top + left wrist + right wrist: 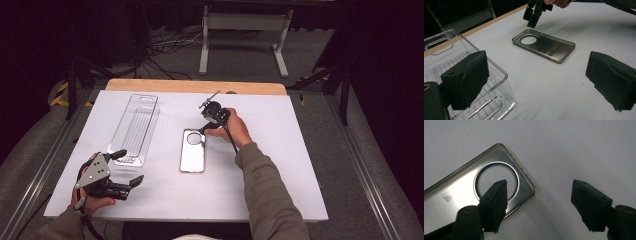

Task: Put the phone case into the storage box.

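A clear phone case (pixel 192 152) with a round camera hole lies flat near the middle of the white table (pixel 285 165). My right gripper (pixel 204 128) hovers just over the case's far end, jaws open and empty. In the right gripper view the right gripper (pixel 539 192) has one pad above the hole of the case (pixel 456 192) and the other over bare table. My left gripper (pixel 129 166) rests at the front left, open and empty. From the left gripper (pixel 536 72) I see the case (pixel 546 46) ahead and the right gripper (pixel 532 18) above it.
A long clear plastic tray (pixel 135 127) lies at the left of the table, its near corner (pixel 499 72) right by my left jaw. A wooden strip (pixel 195 86) edges the far side. Beyond it stand a white frame (pixel 245 22) and cables on the floor.
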